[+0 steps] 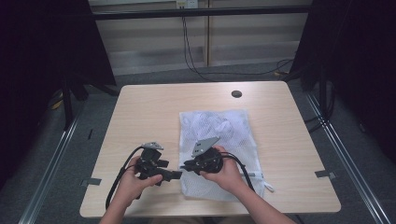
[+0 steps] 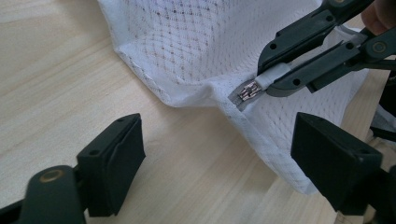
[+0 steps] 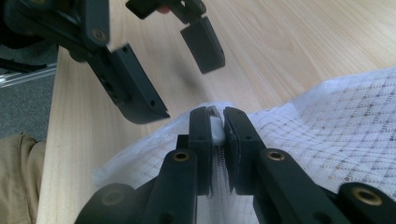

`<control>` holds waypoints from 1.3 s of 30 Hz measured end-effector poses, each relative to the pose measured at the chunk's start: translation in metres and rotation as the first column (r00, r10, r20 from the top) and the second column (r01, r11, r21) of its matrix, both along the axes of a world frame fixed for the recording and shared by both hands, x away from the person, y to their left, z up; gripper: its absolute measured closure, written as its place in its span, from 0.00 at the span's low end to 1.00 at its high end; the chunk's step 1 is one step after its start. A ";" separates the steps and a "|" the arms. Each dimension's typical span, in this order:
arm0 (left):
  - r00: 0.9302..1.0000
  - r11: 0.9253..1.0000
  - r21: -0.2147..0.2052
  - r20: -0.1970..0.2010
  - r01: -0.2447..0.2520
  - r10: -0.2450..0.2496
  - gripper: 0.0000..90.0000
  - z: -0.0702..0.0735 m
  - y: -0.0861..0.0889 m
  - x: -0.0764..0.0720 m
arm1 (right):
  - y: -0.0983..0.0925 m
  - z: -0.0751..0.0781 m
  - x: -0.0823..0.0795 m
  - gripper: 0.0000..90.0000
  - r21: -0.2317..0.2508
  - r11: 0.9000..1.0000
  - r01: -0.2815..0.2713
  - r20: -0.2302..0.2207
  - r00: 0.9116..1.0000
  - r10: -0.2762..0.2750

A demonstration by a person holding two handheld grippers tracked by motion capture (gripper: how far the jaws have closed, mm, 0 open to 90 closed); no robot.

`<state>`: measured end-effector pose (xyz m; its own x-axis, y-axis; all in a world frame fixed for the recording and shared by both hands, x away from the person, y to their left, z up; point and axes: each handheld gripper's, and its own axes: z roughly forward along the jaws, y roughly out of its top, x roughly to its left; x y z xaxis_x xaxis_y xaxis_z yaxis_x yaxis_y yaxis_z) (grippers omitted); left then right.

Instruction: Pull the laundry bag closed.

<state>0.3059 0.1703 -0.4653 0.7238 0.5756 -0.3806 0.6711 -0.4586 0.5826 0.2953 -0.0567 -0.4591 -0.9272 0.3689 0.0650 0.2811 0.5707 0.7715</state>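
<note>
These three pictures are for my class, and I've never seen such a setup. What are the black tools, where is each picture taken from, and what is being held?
A person sits at a wooden table holding a hand-operated two-jaw gripper in each hand. One picture looks down from above; the other two come from cameras riding on each gripper. A white mesh laundry bag lies on the table. The right gripper is shut on the bag's zipper pull at the bag's near left corner, with the metal slider just beyond its jaws. The left gripper is open, holding nothing, close by that corner.

One white mesh bag [image 1: 217,135], one zipper pull [image 2: 249,92], two hand-held grippers, one table [image 1: 140,116].
</note>
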 end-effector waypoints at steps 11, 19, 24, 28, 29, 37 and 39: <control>0.999 0.999 -0.016 -0.011 0.044 -0.044 0.37 -0.002 -0.009 0.002 | -0.002 0.003 0.000 0.91 0.012 1.000 0.006 0.010 1.000 -0.007; 0.998 0.998 -0.038 -0.025 0.052 -0.053 0.40 -0.004 -0.016 0.003 | -0.002 0.004 0.001 0.91 0.017 1.000 0.011 0.015 1.000 -0.011; 0.999 0.998 -0.025 -0.019 0.049 -0.050 0.42 -0.004 -0.018 0.005 | -0.003 0.005 0.002 0.91 0.023 1.000 0.009 0.015 1.000 -0.010; 0.998 0.998 -0.038 -0.013 0.054 -0.054 0.50 -0.003 -0.017 0.006 | -0.004 0.006 0.003 0.91 0.031 0.999 0.010 0.018 1.000 -0.010; 0.998 0.998 -0.038 -0.013 0.058 -0.059 0.52 -0.003 -0.018 0.006 | -0.004 0.006 0.003 0.91 0.031 0.999 0.009 0.019 1.000 -0.009; 0.998 0.997 -0.041 -0.018 0.058 -0.059 0.60 -0.004 -0.022 0.006 | -0.004 0.006 0.003 0.91 0.030 1.000 0.008 0.020 1.000 -0.008; 0.997 0.996 -0.054 -0.022 0.071 -0.072 0.61 -0.004 -0.020 0.007 | -0.004 0.006 0.003 0.91 0.031 0.999 0.010 0.021 1.000 -0.010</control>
<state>0.3133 0.1500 -0.4692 0.7524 0.5016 -0.4269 0.6520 -0.4748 0.5911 0.2985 -0.0607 -0.4527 -0.9247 0.3763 0.0570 0.2704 0.5441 0.7943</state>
